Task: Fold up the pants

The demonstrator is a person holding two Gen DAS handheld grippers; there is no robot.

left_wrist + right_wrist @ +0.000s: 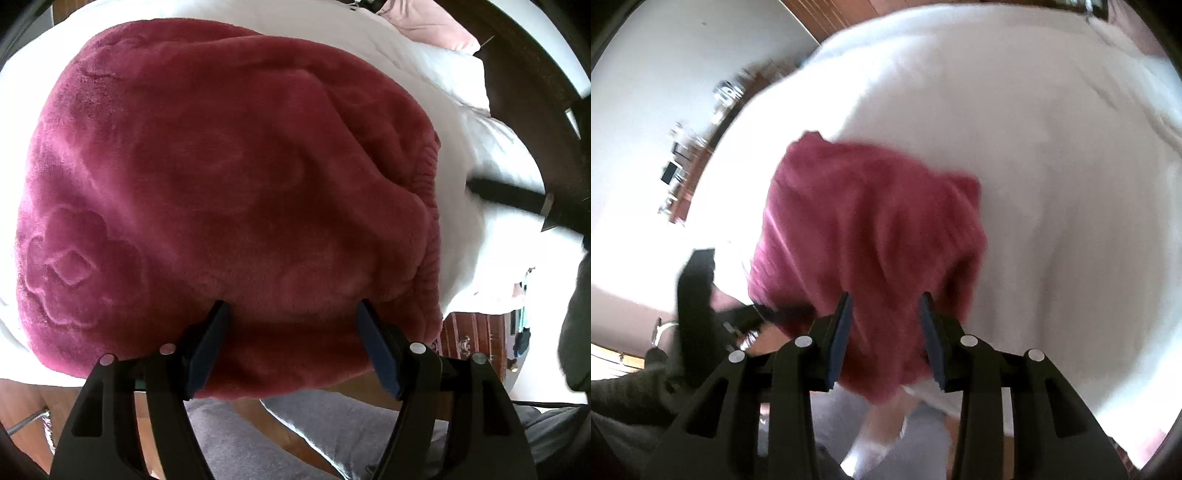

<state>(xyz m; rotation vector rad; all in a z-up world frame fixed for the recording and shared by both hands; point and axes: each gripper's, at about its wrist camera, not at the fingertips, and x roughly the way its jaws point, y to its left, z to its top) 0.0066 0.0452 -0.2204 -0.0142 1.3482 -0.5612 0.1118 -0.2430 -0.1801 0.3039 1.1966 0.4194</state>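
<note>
Left wrist view: the pants [229,177], plush maroon fleece with a flower stamped into the pile, lay bunched into a fat bundle at the near edge of the bed [491,155], part of it hanging over that edge. The left gripper [291,314] had its fingers spread wide, tips right at the fabric's near side, nothing pinched that I could see. If I were doing this step, I'd dig both fingers under the overhanging lip before closing, since fleece this thick slips out of a shallow bite.

Right wrist view: pretty blurry. The right gripper [885,304] sat above the same bundle with its fingers parted about halfway and no cloth between them. I'd bring it onto the elastic waistband side, grab only once the blur settles, then lift both edges together so the fold lands square.
</note>
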